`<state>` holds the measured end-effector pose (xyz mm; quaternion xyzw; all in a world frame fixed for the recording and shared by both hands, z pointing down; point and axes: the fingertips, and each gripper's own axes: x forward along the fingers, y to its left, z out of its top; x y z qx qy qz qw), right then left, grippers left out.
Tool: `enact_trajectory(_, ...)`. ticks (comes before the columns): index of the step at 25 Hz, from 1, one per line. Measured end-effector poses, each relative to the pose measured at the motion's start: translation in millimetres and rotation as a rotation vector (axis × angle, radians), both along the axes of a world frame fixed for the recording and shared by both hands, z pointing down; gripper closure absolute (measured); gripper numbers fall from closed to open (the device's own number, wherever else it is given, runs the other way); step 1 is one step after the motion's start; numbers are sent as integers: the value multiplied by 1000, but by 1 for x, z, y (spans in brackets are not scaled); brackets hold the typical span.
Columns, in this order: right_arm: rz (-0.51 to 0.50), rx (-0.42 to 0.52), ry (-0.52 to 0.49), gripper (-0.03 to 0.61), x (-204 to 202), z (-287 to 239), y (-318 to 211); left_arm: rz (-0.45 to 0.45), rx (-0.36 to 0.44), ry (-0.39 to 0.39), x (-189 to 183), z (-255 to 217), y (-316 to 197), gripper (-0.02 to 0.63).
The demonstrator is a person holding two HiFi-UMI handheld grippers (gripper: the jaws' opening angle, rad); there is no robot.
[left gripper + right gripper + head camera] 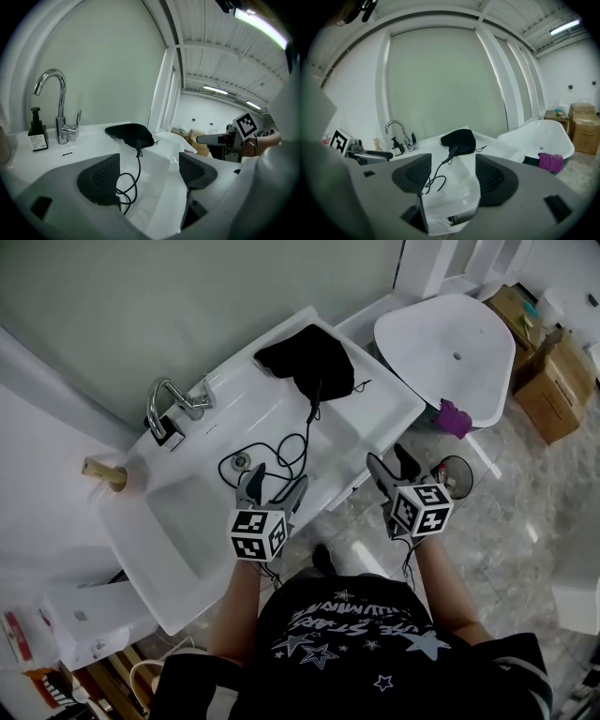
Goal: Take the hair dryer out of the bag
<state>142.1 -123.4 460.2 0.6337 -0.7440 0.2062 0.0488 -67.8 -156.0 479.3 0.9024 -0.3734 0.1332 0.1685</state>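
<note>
A black cloth bag [307,360] lies on the back right part of the white sink counter [375,399]. The hair dryer itself is hidden inside; only its black cord [281,451] leads from the bag's mouth and coils in the basin [202,512]. My left gripper [277,479] hovers over the basin's front edge, open and empty, well short of the bag [130,133]. Off the counter's right front edge, my right gripper [387,456] is open too and holds nothing; the bag [458,139] and cord [438,176] lie ahead of it.
A chrome faucet [178,399] and a dark soap bottle [37,136] stand at the counter's back left. A white bathtub [450,348] with a purple cloth [455,418] sits to the right, and cardboard boxes [553,371] beyond it. The wall runs close behind the counter.
</note>
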Motion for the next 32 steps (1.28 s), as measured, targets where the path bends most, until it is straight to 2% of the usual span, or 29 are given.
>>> enact_trajectory(9, 11, -14, 8, 302, 5, 7, -16, 50, -5, -16, 17, 8, -24, 216)
enact_trajectory(14, -1, -4, 34, 302, 19, 7, -40, 45, 9, -29, 29, 5, -36, 216)
enact_trajectory(25, -141, -32, 10, 328, 53, 18, -139, -105, -21, -77, 55, 11, -89, 216)
enact_trajectory(32, -234, -95, 14, 339, 61, 38, -198, -186, -33, -95, 74, 15, -122, 218)
